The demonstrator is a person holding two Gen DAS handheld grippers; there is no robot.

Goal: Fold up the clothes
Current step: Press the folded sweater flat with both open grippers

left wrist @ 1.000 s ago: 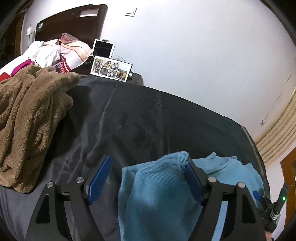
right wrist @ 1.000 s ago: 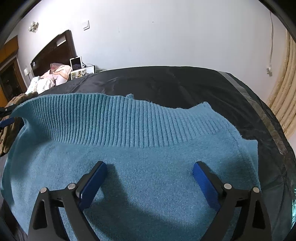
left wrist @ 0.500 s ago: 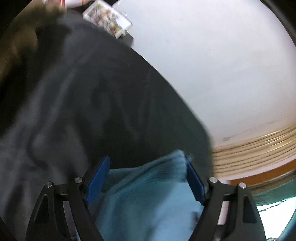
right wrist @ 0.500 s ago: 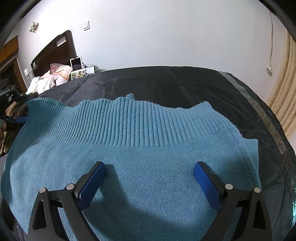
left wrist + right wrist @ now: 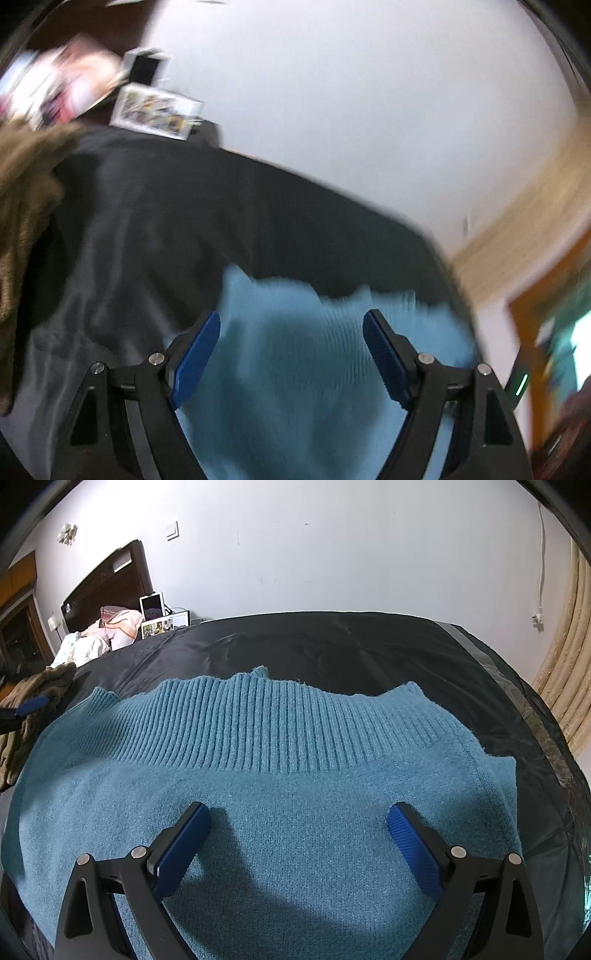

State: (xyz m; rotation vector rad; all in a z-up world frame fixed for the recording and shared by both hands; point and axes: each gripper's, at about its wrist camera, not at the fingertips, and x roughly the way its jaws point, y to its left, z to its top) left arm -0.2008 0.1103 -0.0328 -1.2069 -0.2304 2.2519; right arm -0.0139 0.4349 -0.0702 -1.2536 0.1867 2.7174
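Since the earlier frame, our left gripper (image 5: pixel 291 354) has let the sweater (image 5: pixel 258 775) hem drop flat on the bed (image 5: pixel 369 646); both grippers, right (image 5: pixel 299 845) included, gape empty above it.

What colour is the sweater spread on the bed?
Teal blue sweater, with a ribbed band; clearest in the right wrist view.

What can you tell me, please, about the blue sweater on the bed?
The sweater is a teal-blue knit, fuzzy on the body, with a wide ribbed band along its far edge, which is wavy. It lies spread mostly flat on the dark bedcover. A brown blanket lies by its left side. Both open claws sit over it, gripping nothing.
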